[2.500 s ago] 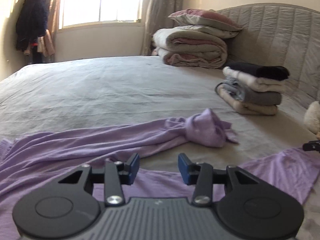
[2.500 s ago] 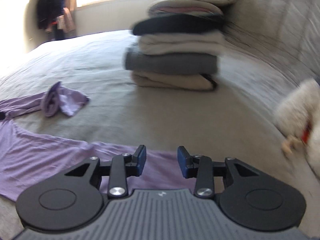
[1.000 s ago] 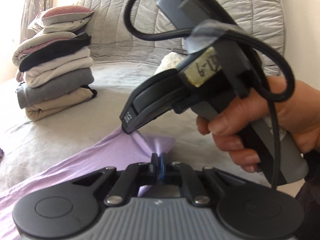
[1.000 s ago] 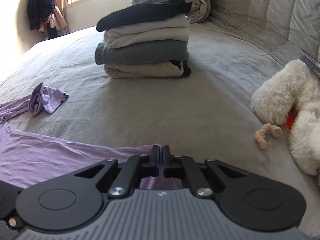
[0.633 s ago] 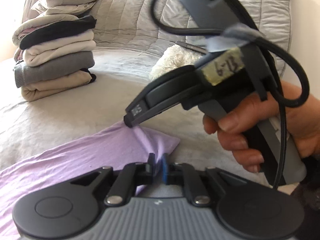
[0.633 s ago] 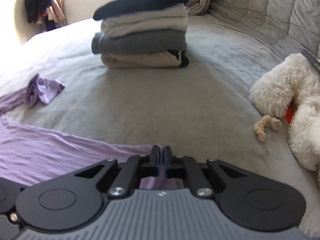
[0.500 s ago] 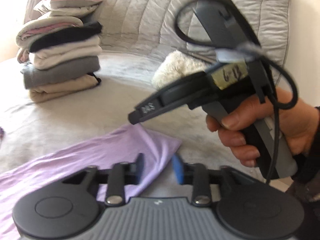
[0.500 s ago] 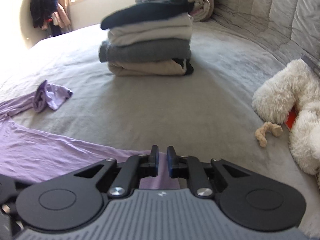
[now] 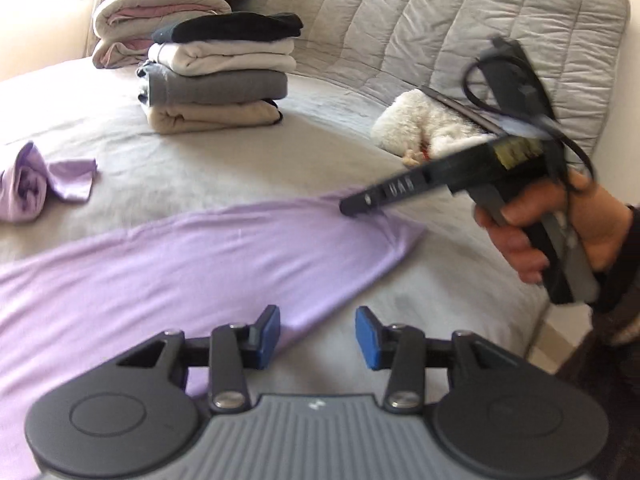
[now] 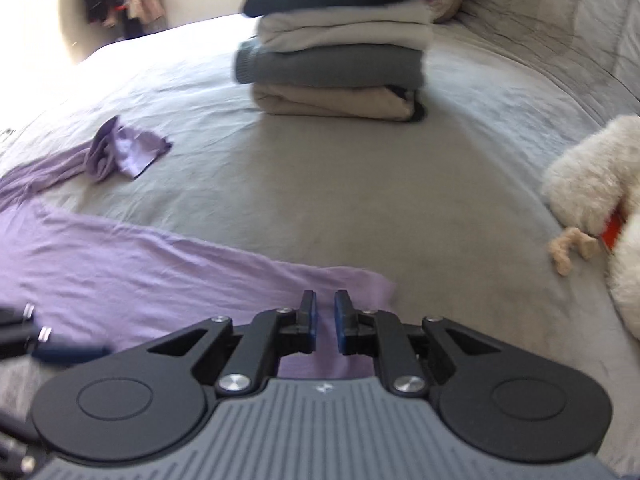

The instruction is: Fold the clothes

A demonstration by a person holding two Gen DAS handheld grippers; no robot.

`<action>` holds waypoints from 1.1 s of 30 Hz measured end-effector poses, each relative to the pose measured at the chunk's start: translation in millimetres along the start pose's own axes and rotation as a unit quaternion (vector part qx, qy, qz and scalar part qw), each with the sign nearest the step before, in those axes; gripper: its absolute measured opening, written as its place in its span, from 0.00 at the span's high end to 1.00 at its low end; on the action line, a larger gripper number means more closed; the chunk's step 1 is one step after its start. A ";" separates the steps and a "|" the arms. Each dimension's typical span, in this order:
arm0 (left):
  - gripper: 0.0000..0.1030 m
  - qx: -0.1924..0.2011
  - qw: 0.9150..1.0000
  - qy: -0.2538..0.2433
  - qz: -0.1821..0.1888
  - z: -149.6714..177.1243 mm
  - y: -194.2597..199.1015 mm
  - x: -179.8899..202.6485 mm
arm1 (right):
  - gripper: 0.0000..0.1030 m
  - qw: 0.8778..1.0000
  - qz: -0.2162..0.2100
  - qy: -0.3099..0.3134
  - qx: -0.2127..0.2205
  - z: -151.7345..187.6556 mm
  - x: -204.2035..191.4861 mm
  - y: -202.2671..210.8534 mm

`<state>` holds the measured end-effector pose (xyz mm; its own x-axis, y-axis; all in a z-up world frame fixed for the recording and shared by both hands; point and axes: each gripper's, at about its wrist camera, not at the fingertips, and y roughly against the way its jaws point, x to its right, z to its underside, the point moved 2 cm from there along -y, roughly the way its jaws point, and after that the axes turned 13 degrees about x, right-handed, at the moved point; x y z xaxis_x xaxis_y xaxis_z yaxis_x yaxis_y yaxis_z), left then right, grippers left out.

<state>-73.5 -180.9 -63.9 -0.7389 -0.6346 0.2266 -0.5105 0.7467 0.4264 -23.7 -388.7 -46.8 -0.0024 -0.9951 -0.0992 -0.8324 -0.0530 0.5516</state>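
Plainly, what mattered was how the lilac garment (image 9: 192, 264) lay against our two tongs: it ran as a long flat band across the near part of the bed (image 9: 328, 168), its long axis going from our left toward the right-hand edge of the mattress, where it ended in a blunt, slightly puckered corner. Our right gripper (image 10: 324, 322) sat closest to that corner, its jaws a narrow slit apart and empty, with the cloth's end lying just under and ahead of them; in the left wrist view its nose hovered right at the upper edge of the cloth. Our left gripper (image 9: 318, 336) hung a little nearer the front edge of the bed with its jaws wide and nothing between them, the lower hem passing beneath its left finger. The fabric looked thin and limp, mostly smooth, with faint creases, and one sleeve trailed away to the left into a bunched cuff (image 10: 124, 152). Farther up the bed, toward the headboard, stood a stack of folded clothes (image 9: 218, 76). We judged the right side better placed for that end corner, though whether a fold was opening or closing we could not tell.
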 end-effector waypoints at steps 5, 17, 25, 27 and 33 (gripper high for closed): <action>0.57 0.007 1.000 0.002 -0.010 0.5 20.9 -4.1 | 0.86 1.000 0.017 -0.015 0.008 -5.5 1.5 4.7; 0.44 0.060 0.985 -0.017 -0.162 -42.7 91.7 -64.5 | 0.67 0.995 -0.073 0.005 0.061 -44.9 -82.7 11.7; 0.31 0.098 0.952 -0.012 -0.289 -57.0 131.2 -139.6 | 0.67 0.992 -0.107 -0.022 0.063 -67.0 -129.2 -2.0; 0.30 0.100 0.942 -0.009 -0.320 -61.1 138.7 -163.9 | 0.67 0.991 -0.114 -0.027 0.063 -72.5 -140.4 -5.5; 0.30 0.101 0.909 0.038 -0.402 -69.2 164.0 -244.5 | 0.63 0.989 -0.135 -0.015 0.053 -93.3 -183.5 -27.2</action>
<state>53.9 82.9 11.2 -0.0619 -0.9978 -0.0243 -0.9484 0.0512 0.3130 51.1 -212.4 33.7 0.2132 -0.9427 -0.2565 -0.8581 -0.3062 0.4121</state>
